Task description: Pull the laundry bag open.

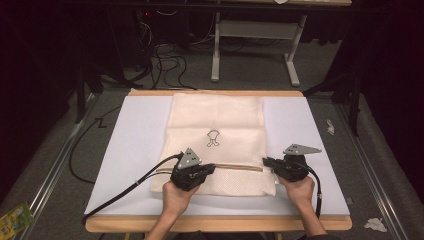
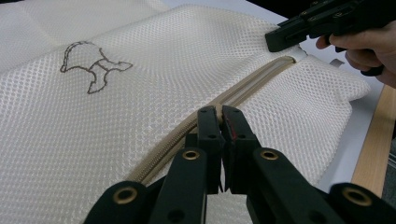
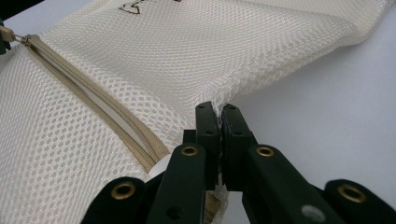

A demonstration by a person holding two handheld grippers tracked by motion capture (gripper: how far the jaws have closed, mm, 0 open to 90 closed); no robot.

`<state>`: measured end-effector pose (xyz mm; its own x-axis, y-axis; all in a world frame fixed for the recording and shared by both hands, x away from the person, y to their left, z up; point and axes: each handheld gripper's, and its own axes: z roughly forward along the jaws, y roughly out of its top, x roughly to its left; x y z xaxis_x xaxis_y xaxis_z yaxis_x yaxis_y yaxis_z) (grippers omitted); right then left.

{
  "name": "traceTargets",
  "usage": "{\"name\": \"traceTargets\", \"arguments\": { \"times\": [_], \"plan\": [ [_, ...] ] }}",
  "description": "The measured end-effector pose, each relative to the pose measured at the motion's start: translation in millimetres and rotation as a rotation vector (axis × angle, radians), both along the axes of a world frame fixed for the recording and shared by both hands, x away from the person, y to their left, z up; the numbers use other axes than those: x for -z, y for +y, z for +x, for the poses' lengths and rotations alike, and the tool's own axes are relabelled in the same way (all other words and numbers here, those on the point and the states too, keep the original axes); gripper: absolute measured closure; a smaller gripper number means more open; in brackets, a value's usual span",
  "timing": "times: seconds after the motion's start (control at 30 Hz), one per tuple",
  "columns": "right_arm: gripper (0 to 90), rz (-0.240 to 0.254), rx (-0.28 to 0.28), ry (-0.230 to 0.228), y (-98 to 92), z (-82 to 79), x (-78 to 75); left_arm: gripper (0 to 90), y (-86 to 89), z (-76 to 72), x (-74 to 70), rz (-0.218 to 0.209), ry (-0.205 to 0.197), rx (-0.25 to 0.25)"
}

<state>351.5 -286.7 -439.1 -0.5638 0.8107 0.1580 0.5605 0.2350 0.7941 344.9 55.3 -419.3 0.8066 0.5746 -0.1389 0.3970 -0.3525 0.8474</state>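
Item: cream-white mesh laundry bag (image 1: 215,140), flat rectangular netting, laid on the white sheet-covered tabletop (image 1: 300,130) midway between its left and right edges, far edge of the bag near the far edge of the surface, near edge well short of the near wooden rim. Small dark outline emblem (image 1: 213,138) printed at mid-bag. Beige zipper (image 1: 235,167) running left to right across the near part of the bag, parallel to the near edge of the surface; tan zipper pull (image 3: 6,33) at its left end, seen in the right gripper view. Left gripper (image 1: 202,170), black, two-jawed, topped by a grey three-cornered plate, held in the left hand (image 1: 175,192) over the near-left part of the bag; jaws clenched on the zipper line, pinching the pull end of the zipper (image 2: 219,112), as seen in the left gripper view. Right gripper (image 1: 267,162), black with a like plate, held in the right hand (image 1: 300,187) at the right edge of the bag; jaws clenched on the mesh seam at the bag's side, just beside the zipper's right end (image 3: 218,109). Black cable (image 1: 120,192) trailing from the left gripper toward the near-left corner of the surface. Zipper partly parted, white lining visible between the two beige tapes (image 3: 116,116). Bag fabric slightly lifted and ridged between the two gripping points.
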Motion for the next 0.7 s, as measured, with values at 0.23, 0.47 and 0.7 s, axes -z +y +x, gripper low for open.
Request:
{"name": "traceTargets", "arguments": {
  "times": [0.23, 0.47, 0.7],
  "plan": [
    [88.9, 0.004, -0.001, -0.002, 0.4, 0.3, -0.8, 87.1, 1.2, -0.5, -0.2, -0.001, 0.000, -0.002],
    [88.9, 0.000, -0.003, -0.004, 0.0, 0.3, -1.2, 87.1, 7.5, -0.3, -2.6, -0.003, -0.005, -0.017],
    [88.9, 0.003, -0.003, -0.005, 0.1, 0.4, -1.4, 87.1, 8.6, -0.8, -2.5, -0.006, -0.005, -0.017]
  ]
}}
